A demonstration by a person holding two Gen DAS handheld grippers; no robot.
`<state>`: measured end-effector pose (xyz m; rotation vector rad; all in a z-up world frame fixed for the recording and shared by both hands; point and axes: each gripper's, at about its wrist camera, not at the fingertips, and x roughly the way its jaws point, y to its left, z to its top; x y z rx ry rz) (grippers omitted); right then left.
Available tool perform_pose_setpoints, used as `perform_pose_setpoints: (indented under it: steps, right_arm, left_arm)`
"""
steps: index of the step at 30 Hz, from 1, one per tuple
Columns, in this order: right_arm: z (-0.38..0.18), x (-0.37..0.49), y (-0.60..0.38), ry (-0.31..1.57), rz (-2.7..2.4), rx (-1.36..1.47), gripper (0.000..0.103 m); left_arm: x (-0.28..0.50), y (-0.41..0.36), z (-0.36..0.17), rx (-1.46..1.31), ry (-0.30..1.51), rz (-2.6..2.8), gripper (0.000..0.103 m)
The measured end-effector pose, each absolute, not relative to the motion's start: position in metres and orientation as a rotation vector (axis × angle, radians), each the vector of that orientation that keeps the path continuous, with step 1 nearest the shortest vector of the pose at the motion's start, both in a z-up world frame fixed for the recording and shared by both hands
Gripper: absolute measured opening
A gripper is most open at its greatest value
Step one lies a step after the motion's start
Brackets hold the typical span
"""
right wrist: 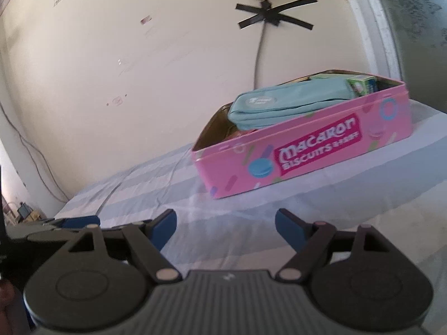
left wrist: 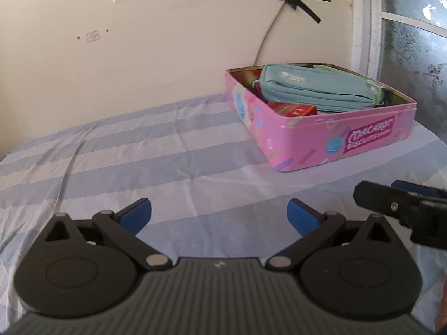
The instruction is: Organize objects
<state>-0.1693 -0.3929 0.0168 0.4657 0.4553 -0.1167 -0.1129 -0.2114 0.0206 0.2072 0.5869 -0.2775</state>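
Note:
A pink Macaron biscuit tin (left wrist: 349,139) stands open on the striped cloth, far right in the left wrist view and right of centre in the right wrist view (right wrist: 315,156). Inside lie a teal pencil pouch (left wrist: 313,86) (right wrist: 290,106), a red box (left wrist: 293,109) and a green carton (left wrist: 377,89) (right wrist: 363,83). My left gripper (left wrist: 219,217) is open and empty, low over the cloth, short of the tin. My right gripper (right wrist: 225,229) is open and empty in front of the tin. The right gripper's tip (left wrist: 396,203) shows at the left view's right edge.
The blue-and-white striped cloth (left wrist: 139,153) covers the surface up to a cream wall (left wrist: 167,42). A cable (left wrist: 265,39) taped with black strips runs down the wall behind the tin. A frosted window (left wrist: 413,42) is at the right.

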Motion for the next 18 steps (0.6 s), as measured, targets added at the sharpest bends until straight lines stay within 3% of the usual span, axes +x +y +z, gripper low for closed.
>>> perform_pose_setpoints:
  steps: [18]
  right_arm:
    - [0.048, -0.206, -0.417, 0.335, -0.168, 0.505, 0.094]
  left_arm:
    - [-0.143, -0.24, 0.052, 0.273, 0.474, -0.279, 0.103]
